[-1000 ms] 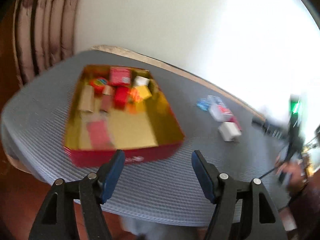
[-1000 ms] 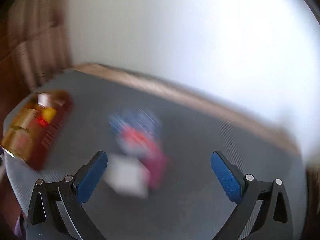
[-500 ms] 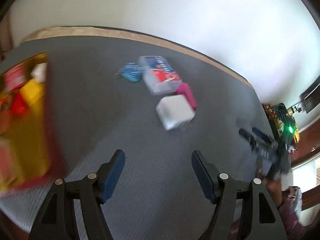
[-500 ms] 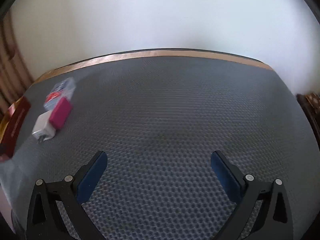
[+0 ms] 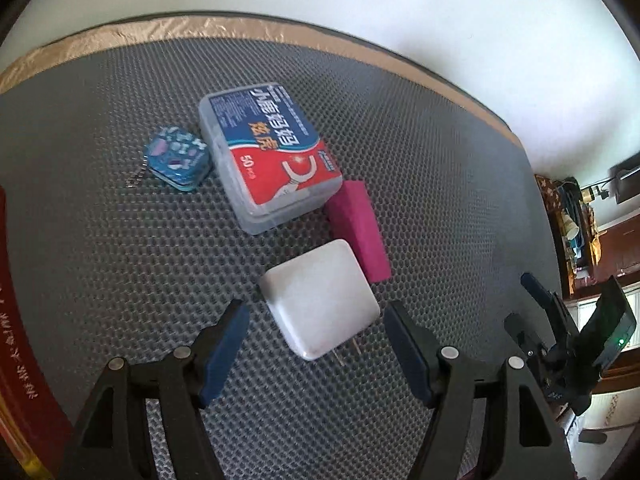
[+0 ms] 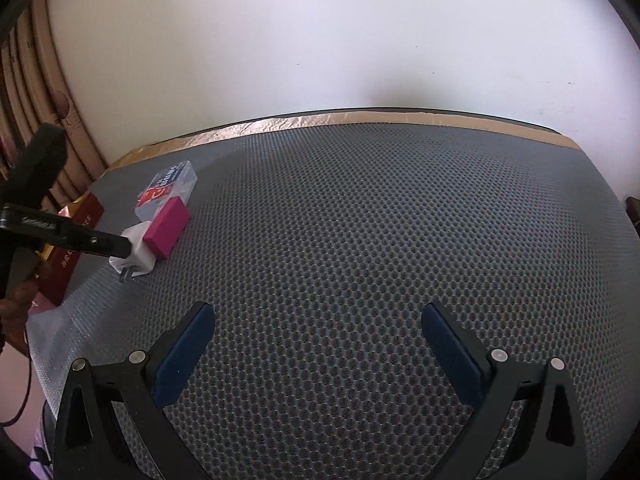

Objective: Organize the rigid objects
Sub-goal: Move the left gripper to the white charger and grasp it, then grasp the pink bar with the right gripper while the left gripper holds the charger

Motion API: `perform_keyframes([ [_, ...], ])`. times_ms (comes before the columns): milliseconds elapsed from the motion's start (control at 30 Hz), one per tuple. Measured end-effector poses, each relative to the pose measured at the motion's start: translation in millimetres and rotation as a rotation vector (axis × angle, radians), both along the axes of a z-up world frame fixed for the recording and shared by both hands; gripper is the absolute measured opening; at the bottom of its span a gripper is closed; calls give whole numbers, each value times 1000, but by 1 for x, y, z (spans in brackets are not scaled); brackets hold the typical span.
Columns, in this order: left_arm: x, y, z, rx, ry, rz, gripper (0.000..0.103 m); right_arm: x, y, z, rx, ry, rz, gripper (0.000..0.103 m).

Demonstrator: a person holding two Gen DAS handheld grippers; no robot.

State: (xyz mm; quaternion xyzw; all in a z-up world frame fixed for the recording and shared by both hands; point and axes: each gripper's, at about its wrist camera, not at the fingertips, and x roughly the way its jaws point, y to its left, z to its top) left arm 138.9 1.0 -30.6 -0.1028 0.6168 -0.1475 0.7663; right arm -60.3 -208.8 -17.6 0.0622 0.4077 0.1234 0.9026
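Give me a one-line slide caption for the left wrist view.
Open left tool poised over a white charger beside a pink block, floss-pick box and blue tin.

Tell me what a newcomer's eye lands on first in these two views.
In the left wrist view, a white plug adapter lies on the grey honeycomb mat, just ahead of the open left tool. Behind it lie a magenta block, a clear floss-pick box with a red and blue label and a small blue tin. The open right tool hangs over bare mat, with that cluster far to its left.
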Motion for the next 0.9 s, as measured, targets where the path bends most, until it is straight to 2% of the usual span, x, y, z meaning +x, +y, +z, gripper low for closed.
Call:
perform_keyframes([
  [100, 8, -10, -8, 40, 12, -16, 74, 2, 0, 0, 16, 2, 7, 102],
  [267, 13, -34, -10, 110, -57, -46, 74, 1, -1, 1, 24, 5, 8, 102],
  [367, 2, -50, -12, 175, -108, -80, 66, 2, 0, 1, 21, 6, 8, 102],
  [400, -3, -54, -13, 182, -117, -81, 66, 3, 1, 0, 21, 7, 8, 102],
  [700, -70, -34, -11, 139, -174, 13, 65, 13, 12, -4, 5, 30, 14, 103],
  [900, -99, -20, -7, 128, -180, 74, 65, 26, 60, 15, 92, 8, 108, 103],
])
